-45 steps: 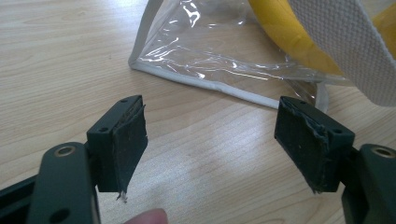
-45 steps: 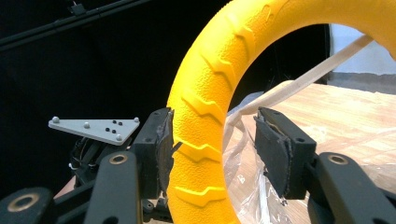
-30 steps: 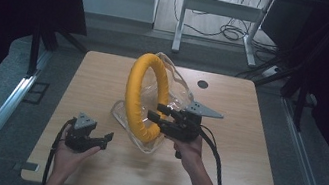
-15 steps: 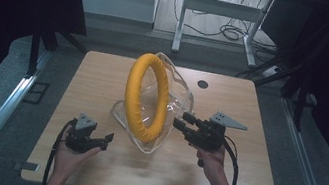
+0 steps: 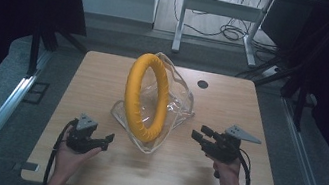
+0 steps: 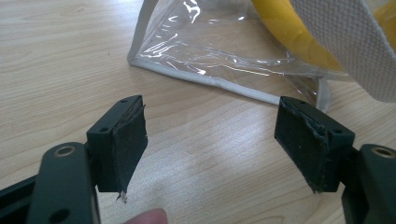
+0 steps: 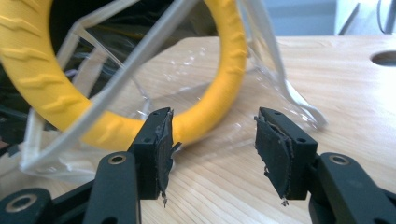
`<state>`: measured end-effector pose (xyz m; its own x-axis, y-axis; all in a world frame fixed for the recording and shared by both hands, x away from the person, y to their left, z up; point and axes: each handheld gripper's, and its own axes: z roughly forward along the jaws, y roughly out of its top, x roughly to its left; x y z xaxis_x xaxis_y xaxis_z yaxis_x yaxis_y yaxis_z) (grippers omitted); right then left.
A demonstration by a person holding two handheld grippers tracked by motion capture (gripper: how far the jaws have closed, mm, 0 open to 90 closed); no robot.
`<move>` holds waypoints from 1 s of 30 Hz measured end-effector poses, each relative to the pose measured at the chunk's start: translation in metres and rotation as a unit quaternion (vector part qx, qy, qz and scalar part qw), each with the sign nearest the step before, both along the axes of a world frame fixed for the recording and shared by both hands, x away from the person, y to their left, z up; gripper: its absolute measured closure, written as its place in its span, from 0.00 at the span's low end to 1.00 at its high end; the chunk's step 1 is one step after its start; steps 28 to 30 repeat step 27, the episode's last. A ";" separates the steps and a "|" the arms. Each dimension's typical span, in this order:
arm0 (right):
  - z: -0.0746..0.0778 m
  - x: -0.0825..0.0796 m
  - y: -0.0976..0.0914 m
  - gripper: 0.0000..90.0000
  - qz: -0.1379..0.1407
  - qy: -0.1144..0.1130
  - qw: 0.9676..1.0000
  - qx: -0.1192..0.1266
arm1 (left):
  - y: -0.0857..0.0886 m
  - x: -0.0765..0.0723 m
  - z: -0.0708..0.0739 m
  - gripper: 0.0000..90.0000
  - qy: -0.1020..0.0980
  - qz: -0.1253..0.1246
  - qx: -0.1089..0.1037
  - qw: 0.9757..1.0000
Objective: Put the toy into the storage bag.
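1. The left gripper (image 5: pixel 105 139) sits nearest the table's front edge in the high view, held in the person's left hand (image 5: pixel 71 157). Its jaws stand spread wide with only bare wood between them, touching nothing; a corner of the bag lies just beyond them in the left gripper view.
2. The right gripper (image 5: pixel 199 134) is held in the right hand (image 5: pixel 227 169) on the other side, apart from the bag. Its jaws are parted with a moderate gap, holding nothing; one torn black pad (image 7: pixel 164 149) shows a frayed edge.
3. Count: two grippers, two hands, one bag, one ring.
4. Between the grippers, near the middle of the table (image 5: pixel 260 113), stands the clear plastic bag (image 5: pixel 178 102). It is transparent and creased, edged in white trim, with a white woven strap (image 6: pixel 345 42).
5. The yellow ring (image 5: pixel 144 96) stands upright on edge inside the bag, rising above its rim. Its surface is bright yellow with raised tread-like ridges, seen in the right gripper view.
6. Farther back, a round hole (image 5: pixel 203 84) pierces the tabletop.
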<state>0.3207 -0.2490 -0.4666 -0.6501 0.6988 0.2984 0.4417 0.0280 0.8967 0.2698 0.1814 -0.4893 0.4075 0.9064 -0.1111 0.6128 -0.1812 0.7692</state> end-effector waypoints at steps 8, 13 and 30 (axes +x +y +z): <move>-0.028 -0.004 -0.021 0.52 -0.026 0.026 0.999 -0.001 | -0.002 0.001 -0.002 0.28 0.003 -0.002 0.003 1.000; -0.037 -0.004 -0.028 0.52 -0.035 0.037 0.999 -0.010 | -0.003 0.001 -0.002 0.28 0.003 -0.003 0.004 1.000; -0.043 -0.003 -0.027 0.48 -0.032 0.051 0.998 -0.031 | -0.002 0.001 -0.002 0.28 0.002 -0.004 0.004 1.000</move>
